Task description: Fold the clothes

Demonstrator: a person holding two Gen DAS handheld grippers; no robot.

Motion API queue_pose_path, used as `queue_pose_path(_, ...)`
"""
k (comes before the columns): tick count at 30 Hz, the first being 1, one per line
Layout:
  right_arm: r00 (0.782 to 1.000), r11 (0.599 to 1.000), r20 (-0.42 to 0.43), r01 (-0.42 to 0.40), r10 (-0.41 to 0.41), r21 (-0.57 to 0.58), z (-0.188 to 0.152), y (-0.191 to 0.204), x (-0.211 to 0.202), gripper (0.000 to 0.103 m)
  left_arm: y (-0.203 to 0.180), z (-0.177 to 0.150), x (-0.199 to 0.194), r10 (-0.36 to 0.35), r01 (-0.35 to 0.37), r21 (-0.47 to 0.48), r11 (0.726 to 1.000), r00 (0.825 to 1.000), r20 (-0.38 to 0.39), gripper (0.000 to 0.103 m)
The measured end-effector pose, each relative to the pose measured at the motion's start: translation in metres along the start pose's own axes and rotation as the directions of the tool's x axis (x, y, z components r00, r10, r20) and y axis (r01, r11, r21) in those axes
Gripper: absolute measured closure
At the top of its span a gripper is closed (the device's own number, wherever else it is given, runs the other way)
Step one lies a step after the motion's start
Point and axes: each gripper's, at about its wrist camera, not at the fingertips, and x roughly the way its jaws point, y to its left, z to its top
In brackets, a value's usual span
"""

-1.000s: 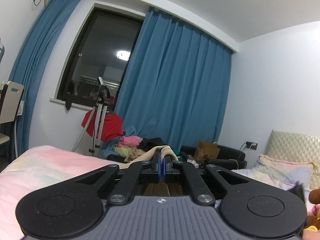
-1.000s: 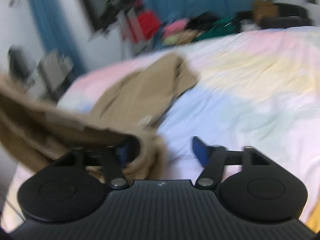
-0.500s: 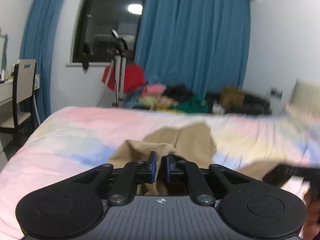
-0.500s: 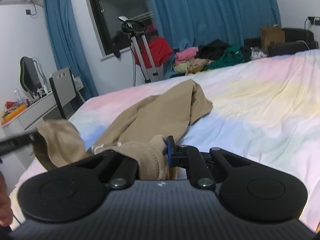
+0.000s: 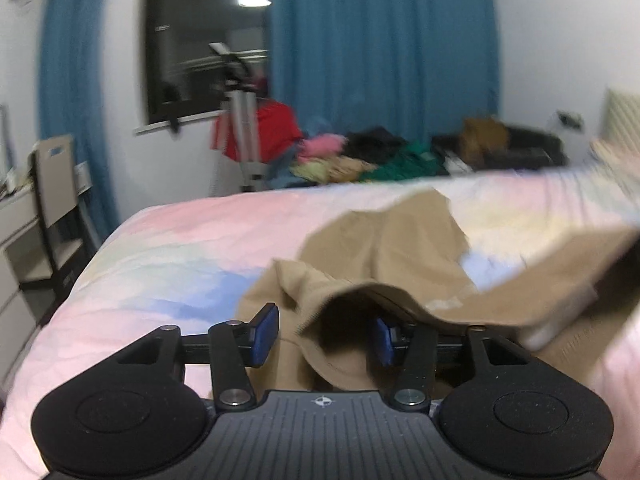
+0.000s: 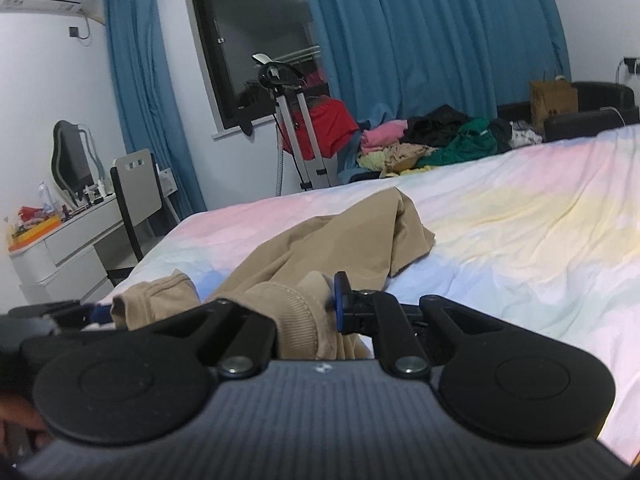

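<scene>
A tan garment point(image 5: 384, 248) lies on the pastel bed sheet point(image 5: 180, 248); it also shows in the right wrist view point(image 6: 340, 236). My left gripper point(image 5: 324, 336) is open, its blue pads wide apart, with the garment's ribbed hem loose between them. My right gripper point(image 6: 320, 304) is shut on the ribbed waistband point(image 6: 292, 304) of the tan garment; its left finger is hidden by the cloth. The left gripper point(image 6: 84, 312) shows at the left edge of the right wrist view beside another fold of the hem.
A pile of coloured clothes point(image 6: 432, 144) lies beyond the bed under blue curtains point(image 6: 420, 40). A garment steamer stand point(image 6: 296, 136), a chair point(image 6: 136, 196) and a white desk point(image 6: 60, 240) stand at the left. A cardboard box point(image 6: 554, 98) sits at the right.
My left gripper has opened and let go of the hem it held. My right gripper shut on the waistband a half second ago and still holds it. The garment has dropped onto the bed.
</scene>
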Motion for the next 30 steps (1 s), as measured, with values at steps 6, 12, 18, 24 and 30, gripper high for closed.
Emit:
queue_pose_path(6, 0.994, 0.999, -0.107, 0.037, -0.037, -0.004, -0.007, -0.007, 0.010, 0.090, 0.032, 0.002, 0.015, 0.158, -0.155, -0.190, 0.969, 0.987, 0.001, 0.052)
queue_pose_path(12, 0.976, 0.992, -0.185, 0.105, -0.116, -0.069, -0.021, -0.007, 0.017, 0.031, 0.058, 0.009, -0.020, 0.254, -0.202, -0.352, 0.914, 0.961, 0.109, 0.055)
queue_pose_path(18, 0.956, 0.992, -0.263, 0.128, -0.127, -0.013, -0.032, -0.012, 0.013, 0.028, 0.058, 0.027, -0.071, 0.292, -0.182, -0.409, 0.894, 0.930, 0.223, 0.055)
queue_pose_path(24, 0.992, 0.969, -0.005, 0.127, -0.128, 0.212, 0.040, -0.019, -0.027, 0.028, 0.043, 0.074, -0.120, 0.316, -0.139, -0.457, 0.879, 0.886, 0.339, 0.056)
queue_pose_path(30, 0.970, 0.981, 0.231, 0.028, -0.072, 0.191, 0.156, 0.009, -0.078, 0.028, 0.037, 0.161, -0.178, 0.314, -0.084, -0.450, 0.889, 0.827, 0.467, 0.056)
